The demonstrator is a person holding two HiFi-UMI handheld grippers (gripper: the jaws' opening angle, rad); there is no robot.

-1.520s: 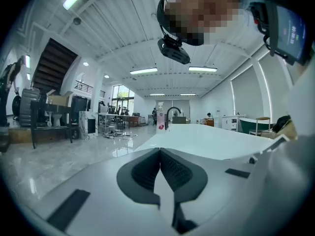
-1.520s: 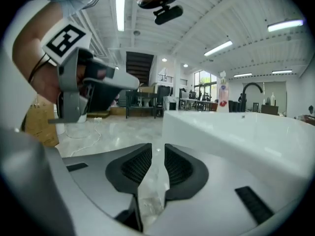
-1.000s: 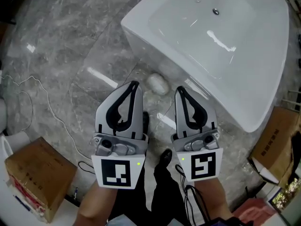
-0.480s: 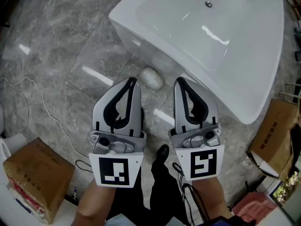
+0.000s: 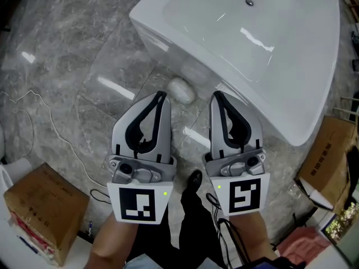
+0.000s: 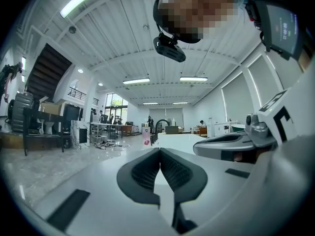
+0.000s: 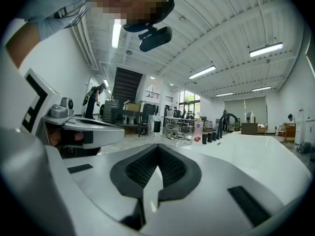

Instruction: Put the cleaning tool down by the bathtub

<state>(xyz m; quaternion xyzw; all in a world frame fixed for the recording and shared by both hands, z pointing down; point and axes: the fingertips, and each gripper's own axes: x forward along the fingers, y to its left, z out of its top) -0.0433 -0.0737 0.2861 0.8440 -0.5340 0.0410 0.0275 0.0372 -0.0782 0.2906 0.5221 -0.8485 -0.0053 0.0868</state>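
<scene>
Little changed from a second back: left gripper [image 5: 161, 94] and right gripper [image 5: 216, 94] stay side by side, jaws pressed together, nothing between them. Cleaning tool [image 5: 181, 90], a pale rounded pad, lies on the marble floor [image 5: 73, 55] just ahead of the tips, close by the bathtub [image 5: 168, 38] wall.

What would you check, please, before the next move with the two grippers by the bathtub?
1. Left gripper empty, fingers together: ok.
2. Right gripper empty, fingers together: ok.
3. Pale pad, likely the cleaning tool, lies on the floor beside the bathtub: ok.
4. Pad free of both grippers: ok.
5. Pad touching the tub wall: cannot tell.
6. White cable lies well away from the pad: ok.
</scene>
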